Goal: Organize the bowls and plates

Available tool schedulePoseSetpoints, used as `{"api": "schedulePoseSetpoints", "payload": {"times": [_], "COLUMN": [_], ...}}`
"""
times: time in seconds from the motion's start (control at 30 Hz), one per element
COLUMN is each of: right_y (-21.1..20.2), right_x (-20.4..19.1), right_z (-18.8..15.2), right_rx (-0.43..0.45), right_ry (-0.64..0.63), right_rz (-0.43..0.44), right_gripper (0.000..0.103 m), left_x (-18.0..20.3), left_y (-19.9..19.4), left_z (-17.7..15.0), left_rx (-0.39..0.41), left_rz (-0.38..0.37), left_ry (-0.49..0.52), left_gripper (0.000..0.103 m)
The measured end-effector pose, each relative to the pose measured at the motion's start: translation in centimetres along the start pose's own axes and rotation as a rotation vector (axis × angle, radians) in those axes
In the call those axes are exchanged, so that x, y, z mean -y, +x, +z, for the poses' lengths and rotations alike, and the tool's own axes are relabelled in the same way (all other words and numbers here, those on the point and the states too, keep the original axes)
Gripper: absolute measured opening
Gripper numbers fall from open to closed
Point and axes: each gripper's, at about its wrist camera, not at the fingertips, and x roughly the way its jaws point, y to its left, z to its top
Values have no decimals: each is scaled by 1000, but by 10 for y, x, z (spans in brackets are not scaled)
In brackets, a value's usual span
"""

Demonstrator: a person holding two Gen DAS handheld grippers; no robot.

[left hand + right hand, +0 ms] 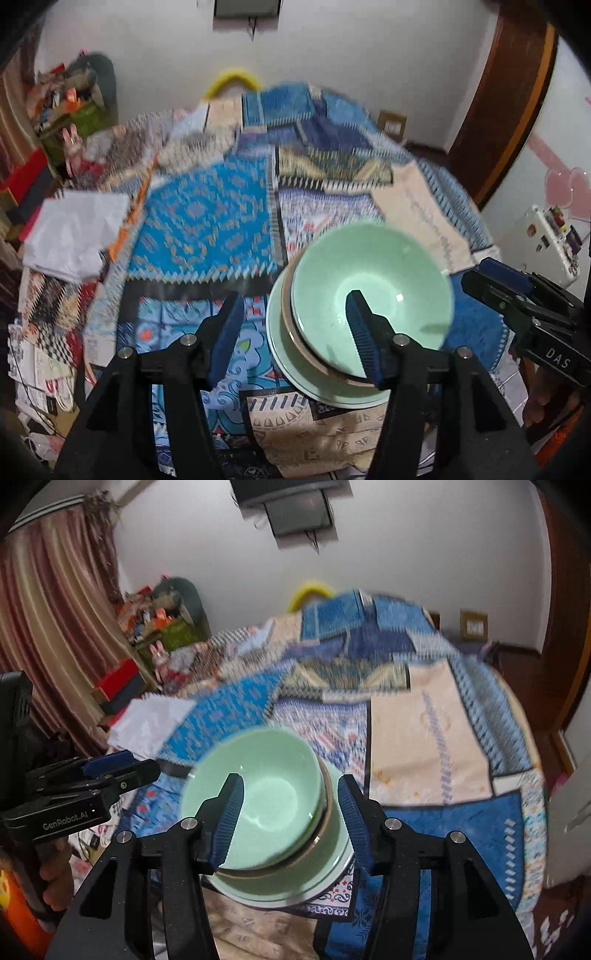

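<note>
A pale green bowl point(373, 288) sits on top of a stack: under it a brown-rimmed dish point(291, 332), and under that a green plate point(295, 373). The stack rests on a patchwork cloth. It also shows in the right wrist view: bowl point(266, 794), plate point(295, 886). My left gripper point(295, 332) is open, its right finger over the bowl, its left finger beside the stack. My right gripper point(291, 812) is open above the stack, one finger over the bowl, the other past its right rim. Neither holds anything.
The blue and beige patchwork cloth point(207, 221) covers the round table. A white folded paper point(74, 229) lies at its left edge. Boxes and clutter point(66, 110) stand at the far left, a curtain point(48, 627) behind. A white device point(550, 236) sits at right.
</note>
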Motion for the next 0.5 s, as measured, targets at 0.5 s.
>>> {"api": "schedulePoseSetpoints", "payload": {"times": [0.5], "right_y": [-105], "right_x": [-48], "right_z": [19], "right_rx": [345], "right_ry": [-131], "right_rz": [22], "right_gripper": [73], "left_x": [18], "left_y": [-144], "left_z": [7], "left_rx": [434], "left_rz": [5], "left_ry": [48], "left_gripper": [90]}}
